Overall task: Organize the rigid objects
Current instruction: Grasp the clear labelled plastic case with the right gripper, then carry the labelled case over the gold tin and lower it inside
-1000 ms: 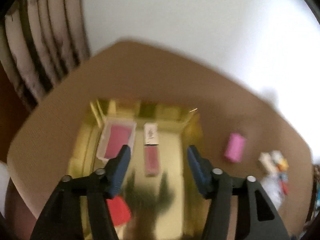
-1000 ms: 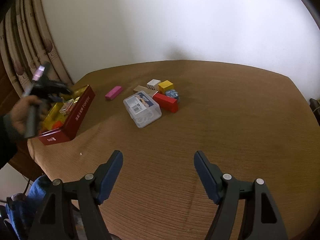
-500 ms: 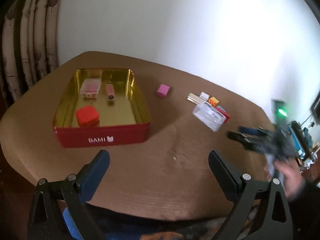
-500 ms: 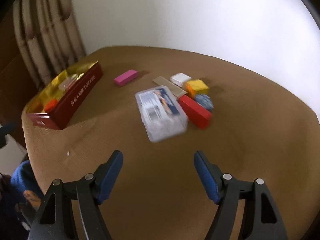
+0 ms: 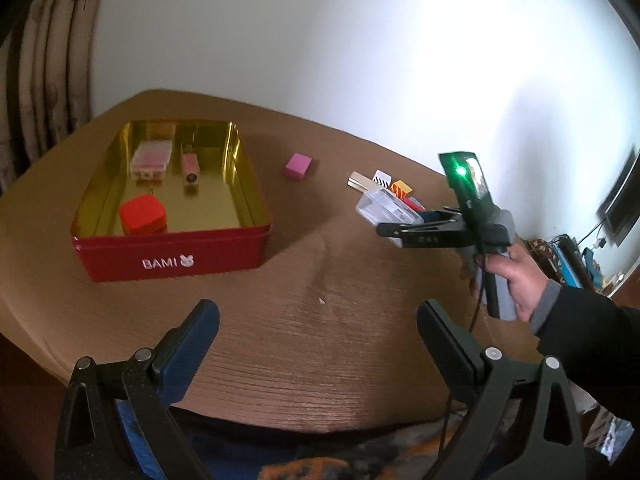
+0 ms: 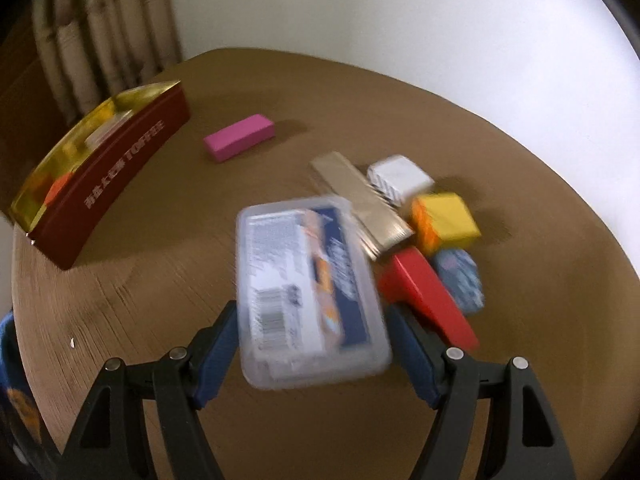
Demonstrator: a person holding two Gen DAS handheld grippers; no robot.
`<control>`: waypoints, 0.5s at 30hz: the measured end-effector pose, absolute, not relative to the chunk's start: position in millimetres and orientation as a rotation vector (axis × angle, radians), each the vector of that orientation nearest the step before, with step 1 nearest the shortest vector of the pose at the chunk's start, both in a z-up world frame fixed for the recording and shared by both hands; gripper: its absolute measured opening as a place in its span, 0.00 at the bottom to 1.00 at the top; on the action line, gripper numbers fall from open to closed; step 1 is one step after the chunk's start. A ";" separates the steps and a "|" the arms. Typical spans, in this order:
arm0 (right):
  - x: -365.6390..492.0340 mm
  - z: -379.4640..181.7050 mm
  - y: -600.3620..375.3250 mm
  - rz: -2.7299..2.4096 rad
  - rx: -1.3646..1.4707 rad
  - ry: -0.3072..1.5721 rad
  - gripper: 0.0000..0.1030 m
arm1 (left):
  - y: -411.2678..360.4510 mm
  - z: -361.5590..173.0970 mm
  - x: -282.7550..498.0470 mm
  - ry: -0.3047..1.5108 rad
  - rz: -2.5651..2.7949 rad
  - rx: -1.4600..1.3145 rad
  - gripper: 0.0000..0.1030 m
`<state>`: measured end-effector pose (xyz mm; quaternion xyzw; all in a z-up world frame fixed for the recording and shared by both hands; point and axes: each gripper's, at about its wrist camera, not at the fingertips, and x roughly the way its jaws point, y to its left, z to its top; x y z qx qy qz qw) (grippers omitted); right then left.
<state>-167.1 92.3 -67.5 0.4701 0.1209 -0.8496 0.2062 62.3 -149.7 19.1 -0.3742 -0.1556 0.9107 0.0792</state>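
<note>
A red tin (image 5: 172,246) with a gold inside stands at the table's left; it holds a red block (image 5: 142,214), a clear pink case (image 5: 151,159) and a small pink item (image 5: 190,166). My left gripper (image 5: 318,340) is open and empty above the table's near edge. My right gripper (image 6: 312,344) is open, with its fingers on either side of a clear plastic box (image 6: 308,288) that lies on the table; it also shows in the left wrist view (image 5: 386,210). A pink block (image 6: 239,137) lies between the tin (image 6: 108,168) and the box.
Beside the clear box lie a gold flat bar (image 6: 360,196), a white block (image 6: 398,178), a yellow block (image 6: 444,222), a red block (image 6: 428,300) and a blue patterned piece (image 6: 460,280). Curtains (image 6: 100,36) hang behind the table, and a white wall lies beyond.
My left gripper has pulled back from over the tin to the table's near edge. My right gripper has moved forward and down until its fingers flank the clear box.
</note>
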 end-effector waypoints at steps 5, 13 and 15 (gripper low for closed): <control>-175.2 -71.0 79.7 -2.352 1.284 0.332 0.70 | -150.4 16.0 60.4 -0.474 2.726 -1.144 0.95; -158.2 -45.5 60.0 -2.495 1.236 0.334 0.61 | -151.3 23.4 65.7 -0.473 2.777 -1.117 0.95; -152.9 -28.5 55.1 -2.526 1.212 0.305 0.61 | -154.0 28.2 68.4 -0.474 2.827 -1.098 0.95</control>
